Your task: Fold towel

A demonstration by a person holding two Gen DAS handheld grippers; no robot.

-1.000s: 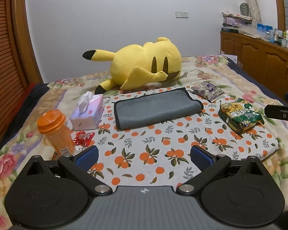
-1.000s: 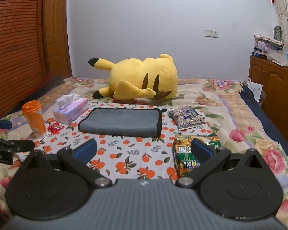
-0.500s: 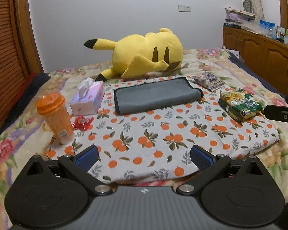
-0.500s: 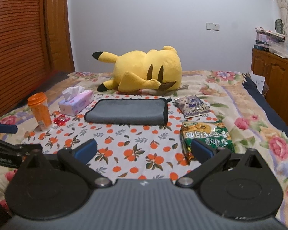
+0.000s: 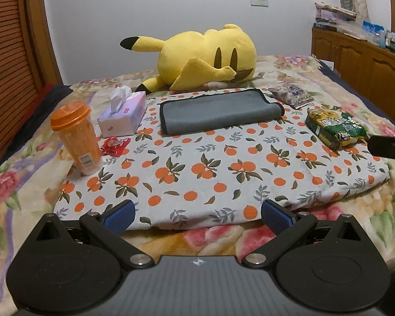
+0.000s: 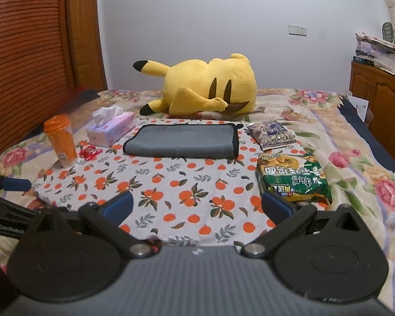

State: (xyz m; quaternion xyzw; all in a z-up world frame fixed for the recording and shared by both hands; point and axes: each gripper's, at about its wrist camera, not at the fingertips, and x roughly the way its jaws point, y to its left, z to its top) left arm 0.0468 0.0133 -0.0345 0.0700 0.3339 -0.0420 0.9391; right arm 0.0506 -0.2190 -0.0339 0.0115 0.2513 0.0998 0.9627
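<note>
Towel [image 5: 218, 112] between tissue box [image 5: 122, 117] and snack packs [image 5: 335, 127]

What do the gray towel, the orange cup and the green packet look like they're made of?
Towel: soft matte cloth, probably microfiber, with a dark stitched border and a rounded fold. Cup: translucent orange plastic with an opaque lid and a label. Packet: glossy printed plastic film, crinkled and catching light.

My left gripper [image 5: 197, 217] hangs level with its blue pads spread wide, gripping nothing; my right gripper [image 6: 197, 205] sits alongside it, equally wide, likewise unloaded.
</note>
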